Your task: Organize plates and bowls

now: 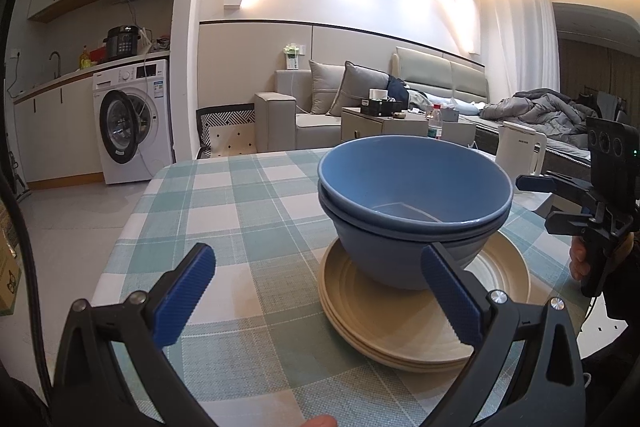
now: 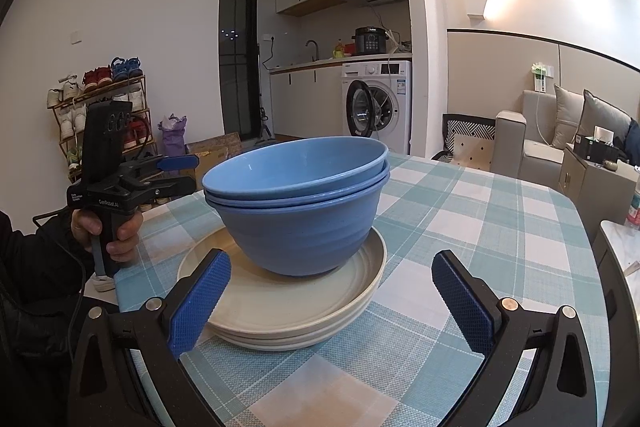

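Note:
Stacked blue bowls point(image 1: 412, 203) sit nested on a stack of cream plates point(image 1: 404, 331) on the checked table. The same bowls point(image 2: 300, 203) and plates point(image 2: 288, 307) show in the right wrist view. My left gripper point(image 1: 320, 291) is open and empty, with the stack just ahead and to its right. My right gripper point(image 2: 332, 291) is open and empty, close in front of the plates. Each gripper also shows in the other's view, the right one point(image 1: 560, 203) at the stack's right, the left one point(image 2: 176, 175) at its left.
The green and white checked tablecloth point(image 1: 224, 211) covers the table. A white kettle point(image 1: 520, 151) and a water bottle point(image 1: 436, 123) stand behind the stack. A sofa, a washing machine point(image 2: 376, 103) and a shoe rack lie beyond the table.

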Demonstrator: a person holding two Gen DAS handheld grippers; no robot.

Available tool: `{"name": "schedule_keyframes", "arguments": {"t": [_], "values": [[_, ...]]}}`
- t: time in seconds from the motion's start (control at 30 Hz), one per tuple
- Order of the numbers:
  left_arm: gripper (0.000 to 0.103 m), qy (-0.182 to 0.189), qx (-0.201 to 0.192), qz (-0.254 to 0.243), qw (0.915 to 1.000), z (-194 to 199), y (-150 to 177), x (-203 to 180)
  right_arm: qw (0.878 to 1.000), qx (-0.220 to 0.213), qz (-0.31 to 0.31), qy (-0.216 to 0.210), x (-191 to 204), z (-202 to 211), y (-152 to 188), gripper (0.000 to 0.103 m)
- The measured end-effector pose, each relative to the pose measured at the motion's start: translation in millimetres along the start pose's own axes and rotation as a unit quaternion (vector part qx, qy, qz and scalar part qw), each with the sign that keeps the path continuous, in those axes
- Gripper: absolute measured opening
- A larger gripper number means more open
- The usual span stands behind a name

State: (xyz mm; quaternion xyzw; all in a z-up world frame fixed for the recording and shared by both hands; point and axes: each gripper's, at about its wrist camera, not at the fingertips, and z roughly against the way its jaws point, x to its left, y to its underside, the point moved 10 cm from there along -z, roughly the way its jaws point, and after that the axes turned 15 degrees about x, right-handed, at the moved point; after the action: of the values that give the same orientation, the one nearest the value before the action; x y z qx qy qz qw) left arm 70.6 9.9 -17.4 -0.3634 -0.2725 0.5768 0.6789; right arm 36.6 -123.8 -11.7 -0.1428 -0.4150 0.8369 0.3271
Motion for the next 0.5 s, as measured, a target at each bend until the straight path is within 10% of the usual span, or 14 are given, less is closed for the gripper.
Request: {"name": "schedule_keyframes", "arguments": {"t": [0.5], "values": [[0.103, 0.002, -0.001, -0.004, 1.0, 0.7, 0.2, -3.6, 1.0, 0.001, 0.0, 0.0, 0.2, -0.1, 0.0, 0.102]]}}
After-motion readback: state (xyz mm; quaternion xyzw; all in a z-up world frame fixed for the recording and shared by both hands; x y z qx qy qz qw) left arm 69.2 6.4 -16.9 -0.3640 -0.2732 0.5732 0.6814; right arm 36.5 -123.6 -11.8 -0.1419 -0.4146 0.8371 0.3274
